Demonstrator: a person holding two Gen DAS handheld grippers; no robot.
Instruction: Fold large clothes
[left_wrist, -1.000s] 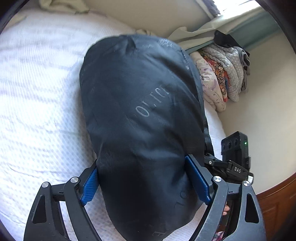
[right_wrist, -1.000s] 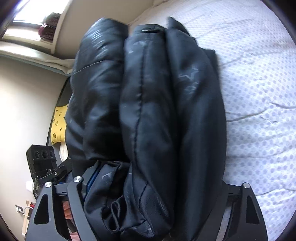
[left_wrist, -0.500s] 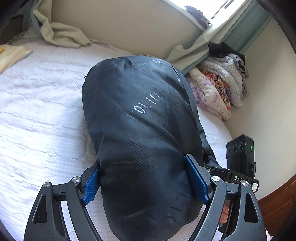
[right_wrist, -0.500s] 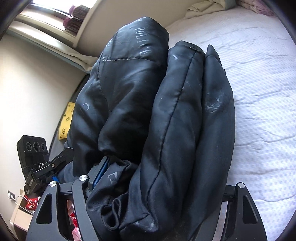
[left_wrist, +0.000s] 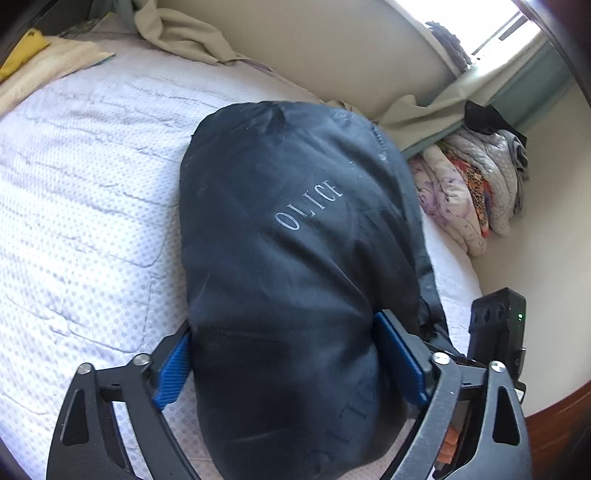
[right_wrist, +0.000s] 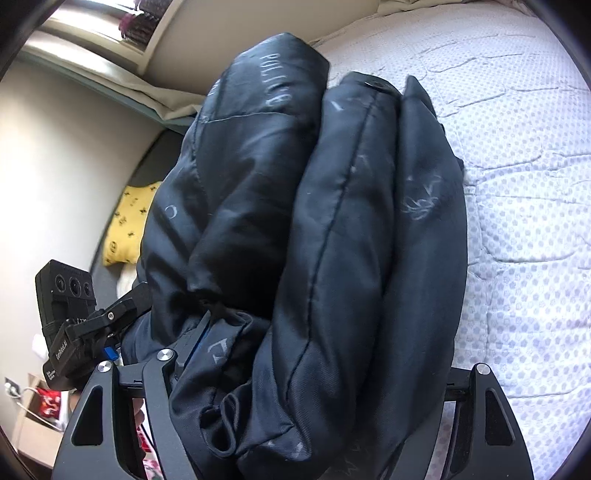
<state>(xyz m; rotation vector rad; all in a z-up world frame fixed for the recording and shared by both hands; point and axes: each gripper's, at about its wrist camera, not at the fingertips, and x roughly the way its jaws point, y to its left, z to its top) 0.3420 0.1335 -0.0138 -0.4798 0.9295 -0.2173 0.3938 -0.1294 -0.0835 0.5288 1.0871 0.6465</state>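
Observation:
A thick black padded jacket with pale "POLICE" lettering is folded into a bulky bundle over the white quilted bed. My left gripper holds the bundle's near end between its blue pads. In the right wrist view the same jacket shows as three stacked folds. My right gripper clamps those folds, its fingers mostly buried in the fabric. Each gripper's camera block shows in the other's view.
A stack of folded patterned clothes sits at the bed's far right by the wall. A beige cloth lies at the headboard. A yellow pillow lies on the left. A wooden bed edge is at the lower right.
Both grippers have lifted and tilted the bundle; the views now take in more of the headboard, window and bed. The hold on the jacket is the same.

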